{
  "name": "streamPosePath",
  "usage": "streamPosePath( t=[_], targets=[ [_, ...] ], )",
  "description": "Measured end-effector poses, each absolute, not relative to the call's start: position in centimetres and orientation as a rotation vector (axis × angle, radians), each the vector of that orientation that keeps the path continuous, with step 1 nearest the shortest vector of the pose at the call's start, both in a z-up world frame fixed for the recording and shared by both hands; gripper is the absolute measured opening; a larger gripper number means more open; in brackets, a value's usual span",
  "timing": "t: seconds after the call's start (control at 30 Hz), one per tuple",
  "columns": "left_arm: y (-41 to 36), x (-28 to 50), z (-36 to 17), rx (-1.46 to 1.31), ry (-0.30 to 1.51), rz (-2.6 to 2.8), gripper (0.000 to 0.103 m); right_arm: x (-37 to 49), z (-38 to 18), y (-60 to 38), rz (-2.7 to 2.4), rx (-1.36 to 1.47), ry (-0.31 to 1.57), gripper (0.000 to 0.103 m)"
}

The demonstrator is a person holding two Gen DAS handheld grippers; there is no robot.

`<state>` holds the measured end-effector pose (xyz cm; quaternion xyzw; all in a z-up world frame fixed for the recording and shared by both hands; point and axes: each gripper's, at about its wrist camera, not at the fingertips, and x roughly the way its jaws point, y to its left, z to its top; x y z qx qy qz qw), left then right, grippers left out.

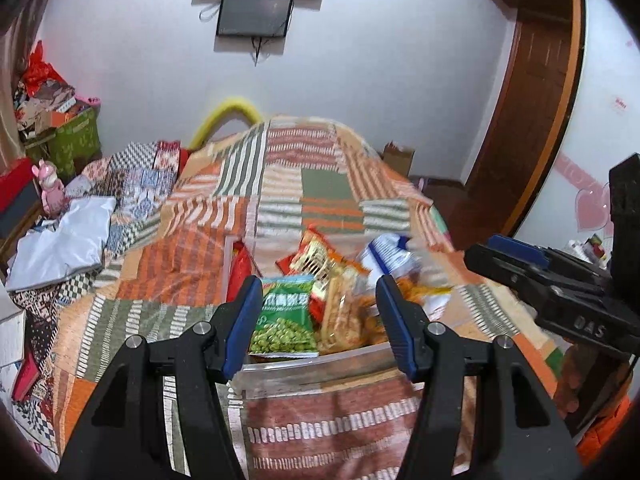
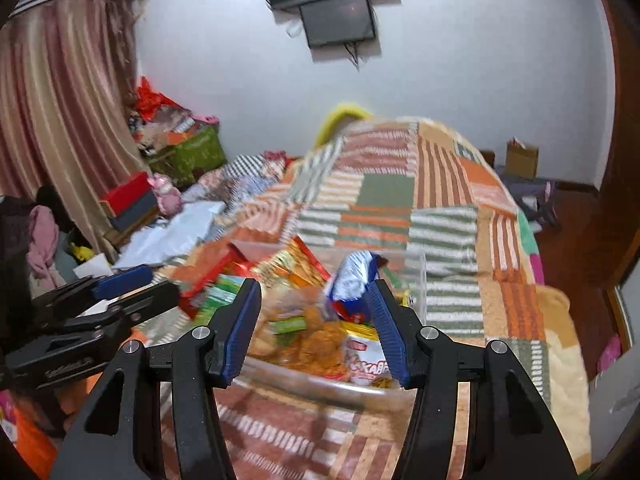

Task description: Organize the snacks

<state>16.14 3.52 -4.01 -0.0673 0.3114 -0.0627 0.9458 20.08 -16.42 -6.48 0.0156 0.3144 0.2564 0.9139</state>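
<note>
Snacks lie heaped in a clear plastic bin on the bed: a glossy green pea packet, a crinkly red-and-gold bag, a blue-and-white wrapper and see-through bags of fried pieces. The left gripper and right gripper both hover above the bin's near wall, jaws apart and empty. A woolly patchwork blanket in orange, green and cream stripes covers the bed. Behind stand a white wall, a dark mounted screen and pink striped curtains.

Snack packets crowd the clear bin (bedspread beside lies free).
</note>
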Motion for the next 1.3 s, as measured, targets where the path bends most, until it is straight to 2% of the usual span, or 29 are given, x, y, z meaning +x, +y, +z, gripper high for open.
streamPosePath(
  t=[0.03, 0.1, 0.37, 0.53, 0.63, 1.3],
  targets=[
    [3.4, 15.6, -3.4, -0.136, 0.617, -0.131, 0.059, 19.3, -5.7, -16.6, 0.535, 0.029, 0.626, 0.056],
    [3.2, 14.4, -2.1, -0.129, 0.575, -0.133, 0.065, 17.7, -4.4, -17.0, 0.541, 0.026, 0.579, 0.066],
    [2.5, 8.8, 2.5, -0.105, 0.397, -0.142, 0.092, 13.6, -1.3, -18.5, 0.546, 0.049, 0.468, 0.083],
    [2.3, 6.7, 3.7, -0.099, 0.352, -0.136, 0.099, 12.0, -0.4, -19.0, 0.549, 0.056, 0.433, 0.091],
    [2.3, 5.9, 3.8, -0.097, 0.346, -0.132, 0.101, 11.1, -0.1, -19.1, 0.535, 0.052, 0.407, 0.102],
    [1.2, 4.2, 3.4, -0.063, 0.347, -0.127, 0.102, 9.5, -0.4, -19.6, 0.531, 0.055, 0.381, 0.103]
  ],
)
